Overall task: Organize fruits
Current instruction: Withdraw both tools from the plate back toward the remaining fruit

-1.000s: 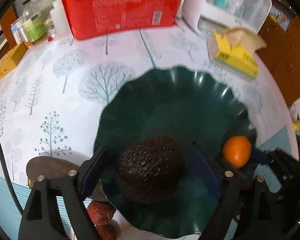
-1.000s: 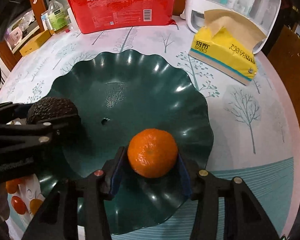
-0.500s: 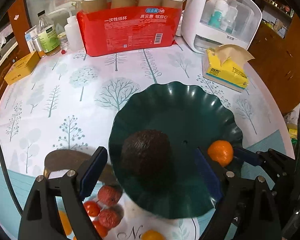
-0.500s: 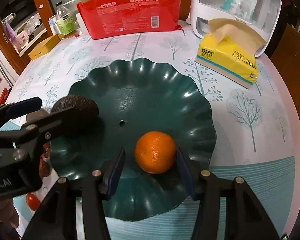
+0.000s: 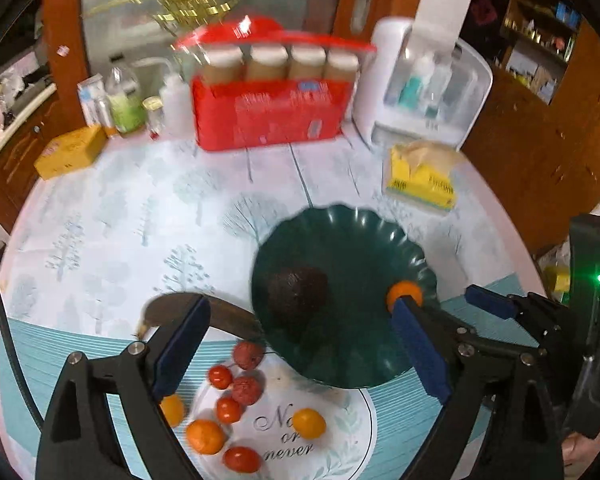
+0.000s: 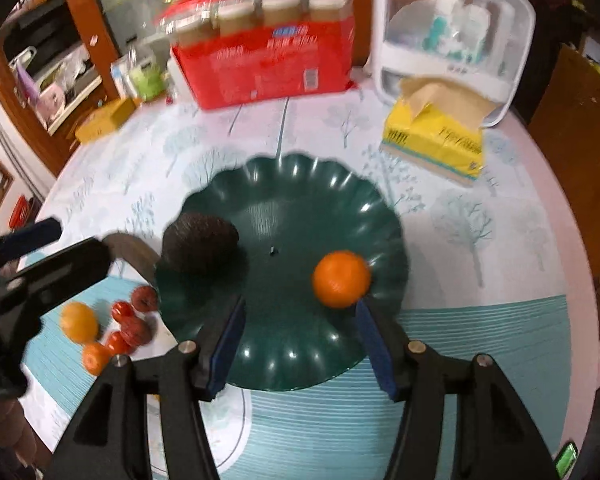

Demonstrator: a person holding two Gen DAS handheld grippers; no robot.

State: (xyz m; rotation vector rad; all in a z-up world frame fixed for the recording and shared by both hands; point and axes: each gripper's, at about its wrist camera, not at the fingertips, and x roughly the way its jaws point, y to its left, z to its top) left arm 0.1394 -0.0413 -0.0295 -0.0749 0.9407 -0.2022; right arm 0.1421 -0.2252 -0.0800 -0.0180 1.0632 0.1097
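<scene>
At the table's (image 5: 100,208) near left edge, loose fruits lie on the tablecloth: small oranges (image 5: 205,436), red tomatoes (image 5: 220,377) and lychees (image 5: 247,355), with a dark banana (image 5: 228,314) just beyond them. The left gripper (image 5: 300,354) hangs above them, its jaws opening with nothing between the pads. Right of the loose fruits sits the green scalloped plate (image 6: 300,184); an avocado (image 6: 200,244) rests at its left rim and a mandarin (image 6: 342,279) toward its right. The right gripper (image 6: 302,346) hangs over the plate's near edge, jaws opening, clear of the mandarin. A yellow tissue box (image 6: 434,144) stands near the far right edge.
</scene>
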